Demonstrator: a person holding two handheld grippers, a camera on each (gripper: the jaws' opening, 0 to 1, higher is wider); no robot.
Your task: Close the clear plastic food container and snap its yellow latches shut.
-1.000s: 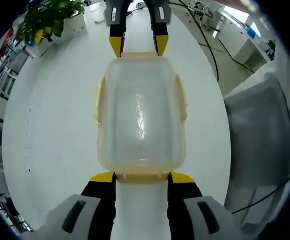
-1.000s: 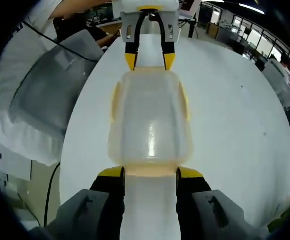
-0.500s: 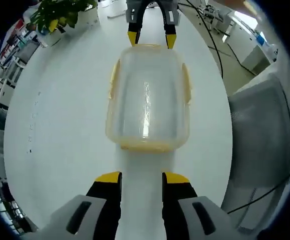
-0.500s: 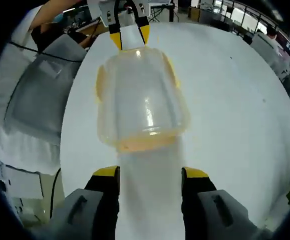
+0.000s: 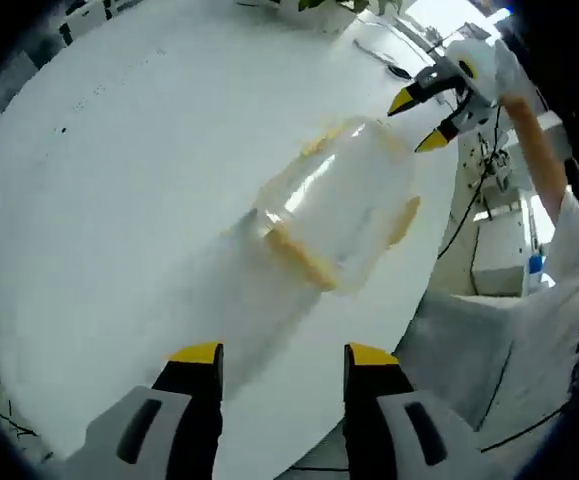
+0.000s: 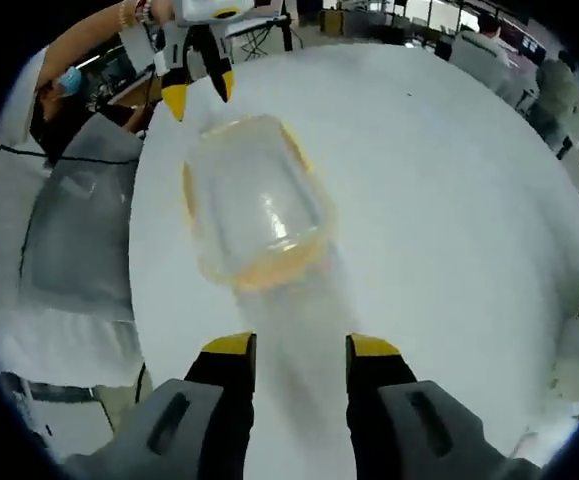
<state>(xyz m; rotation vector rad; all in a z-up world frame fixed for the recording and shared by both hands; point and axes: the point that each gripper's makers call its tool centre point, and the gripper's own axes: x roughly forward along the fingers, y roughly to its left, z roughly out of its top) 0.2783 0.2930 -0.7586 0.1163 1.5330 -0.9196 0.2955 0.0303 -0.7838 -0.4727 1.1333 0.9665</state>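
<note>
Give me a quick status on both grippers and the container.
Left hand-held gripper open, empty. Right hand-held gripper open, empty. Clear container lid-on on white table, both grippers clear of it. Nothing in the way.

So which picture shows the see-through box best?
The right gripper view. There the clear box sits near the middle, with its lid, yellow rim and side latches easy to see on the white table. The left gripper view shows the same box at a slant and more blurred, so its latches are harder to make out.
</note>
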